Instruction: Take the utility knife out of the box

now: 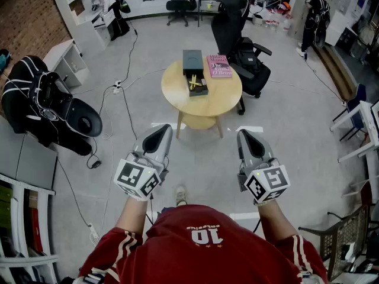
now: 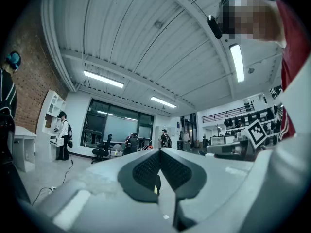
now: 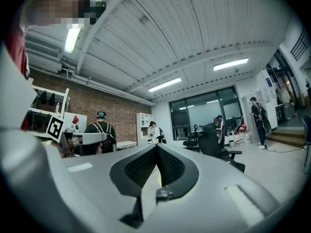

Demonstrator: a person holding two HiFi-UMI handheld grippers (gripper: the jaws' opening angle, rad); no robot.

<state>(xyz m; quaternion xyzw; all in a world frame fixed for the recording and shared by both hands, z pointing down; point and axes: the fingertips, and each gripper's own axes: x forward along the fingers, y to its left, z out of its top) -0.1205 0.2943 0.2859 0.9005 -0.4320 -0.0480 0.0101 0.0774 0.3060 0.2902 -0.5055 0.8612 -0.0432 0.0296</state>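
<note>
A round wooden table (image 1: 204, 102) stands ahead on the grey floor. On it lies an open dark box (image 1: 196, 83) with a yellow-handled utility knife (image 1: 195, 83) inside, and its dark lid (image 1: 192, 60) sits just behind. My left gripper (image 1: 160, 132) and right gripper (image 1: 246, 136) are held level well short of the table, side by side, both shut with nothing between the jaws. In the left gripper view the left gripper (image 2: 159, 152) has its pads pressed together; the right gripper (image 3: 156, 148) looks the same in its own view.
A pink book (image 1: 219, 65) lies on the table beside the box. A black office chair (image 1: 240, 37) stands behind the table, a black beanbag-like seat (image 1: 44, 105) at the left, cables run over the floor. White shelves and desks line both sides. People stand at the back.
</note>
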